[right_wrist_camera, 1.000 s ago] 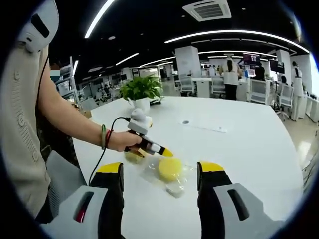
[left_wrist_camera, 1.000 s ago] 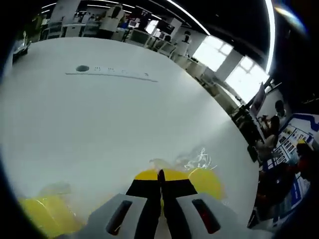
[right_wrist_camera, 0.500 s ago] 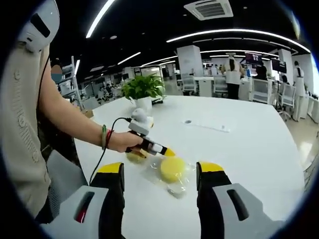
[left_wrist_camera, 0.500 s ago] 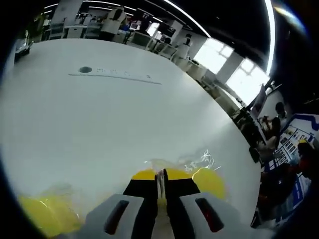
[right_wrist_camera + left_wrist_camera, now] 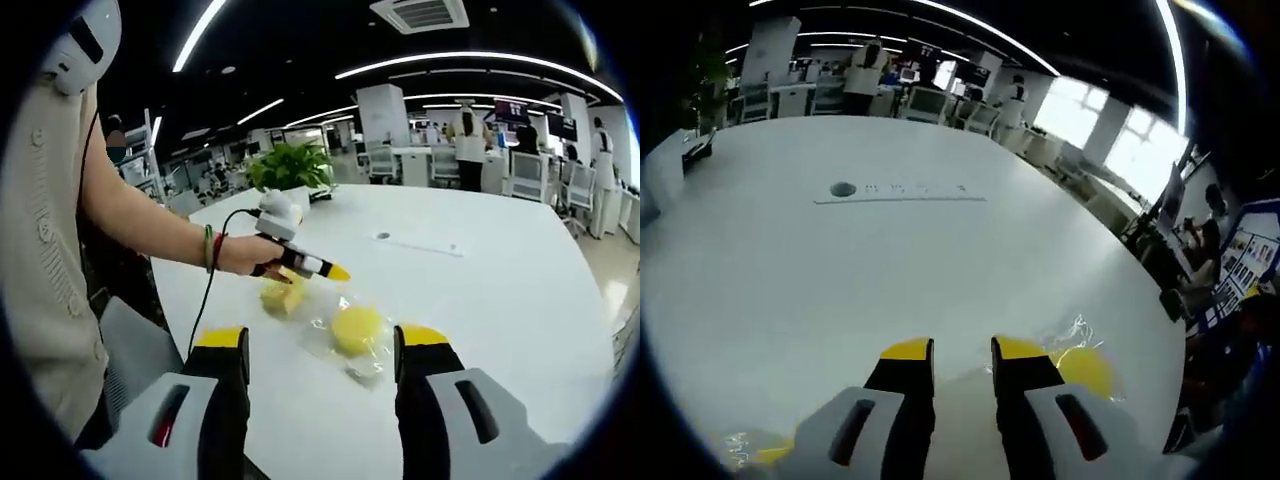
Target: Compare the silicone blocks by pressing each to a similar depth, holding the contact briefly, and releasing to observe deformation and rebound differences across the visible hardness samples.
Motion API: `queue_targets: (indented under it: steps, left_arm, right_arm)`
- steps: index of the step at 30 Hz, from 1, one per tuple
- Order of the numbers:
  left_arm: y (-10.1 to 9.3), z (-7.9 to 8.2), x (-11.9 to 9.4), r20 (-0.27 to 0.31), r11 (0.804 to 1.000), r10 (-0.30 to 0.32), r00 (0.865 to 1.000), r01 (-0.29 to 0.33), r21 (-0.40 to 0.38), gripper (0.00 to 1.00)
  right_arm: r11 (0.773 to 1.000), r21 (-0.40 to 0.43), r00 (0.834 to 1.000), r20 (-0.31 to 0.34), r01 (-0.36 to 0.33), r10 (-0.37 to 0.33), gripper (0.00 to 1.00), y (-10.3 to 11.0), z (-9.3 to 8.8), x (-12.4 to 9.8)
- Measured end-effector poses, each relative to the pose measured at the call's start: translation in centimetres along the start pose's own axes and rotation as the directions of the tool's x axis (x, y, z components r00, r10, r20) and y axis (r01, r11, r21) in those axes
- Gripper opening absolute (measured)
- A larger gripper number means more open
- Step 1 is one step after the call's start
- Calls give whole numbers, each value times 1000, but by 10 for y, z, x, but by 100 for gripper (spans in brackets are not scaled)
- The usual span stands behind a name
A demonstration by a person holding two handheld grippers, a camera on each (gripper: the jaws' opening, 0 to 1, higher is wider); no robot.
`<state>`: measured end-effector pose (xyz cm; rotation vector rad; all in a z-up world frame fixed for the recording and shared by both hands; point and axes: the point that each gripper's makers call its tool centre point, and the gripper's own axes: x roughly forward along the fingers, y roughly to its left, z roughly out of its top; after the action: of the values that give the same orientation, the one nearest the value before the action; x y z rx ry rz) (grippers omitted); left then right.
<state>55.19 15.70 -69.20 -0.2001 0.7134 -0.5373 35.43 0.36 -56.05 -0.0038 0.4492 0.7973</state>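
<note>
Hovering clear above bagged silicone blocks (image 5: 356, 328) nr table (image 5: 500, 290) corner, left gripper (image 5: 318, 268) slightly parted, right gripper (image 5: 322, 352) released wide.

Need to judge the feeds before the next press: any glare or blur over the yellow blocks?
Left gripper view: window glare washes the white table; the bagged yellow block sits soft behind the left gripper. Right gripper view: ceiling strips bright, round yellow block sharp, its plastic wrap glinting.

left gripper (image 5: 962, 352) jaws slightly parted; right gripper (image 5: 322, 340) jaws wide apart.
</note>
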Motion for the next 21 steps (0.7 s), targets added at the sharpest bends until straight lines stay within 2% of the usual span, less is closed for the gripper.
queue_targets:
  steps: [4,7,12,15,17,21]
  left_arm:
    - [-8,13,-20,32,999,-14,999,12,39,25]
    - [-11,23,-37,47,995,-33,998,28,99,27]
    - [-12,37,-64,78,988,-37,996,25,153,29]
    - [-15,35,-74,70,977,-57,996,41,211,29]
    - [-15,30,-79,50,977,-64,997,53,205,31]
    - [-17,26,-99,62,978,-73,995,59,201,37]
  right_arm:
    - [1000,-14,1000,15,-12,12,55,7,8,1]
    - [999,-20,999,24,-30,31,55,15,13,3]
    - [998,-43,998,33,-42,43,55,27,21,6]
    - [997,-47,998,35,-57,59,56,34,24,8]
    - [997,-55,997,37,-59,61,56,38,26,8]
    - [997,-60,998,51,-45,48,57,43,34,10]
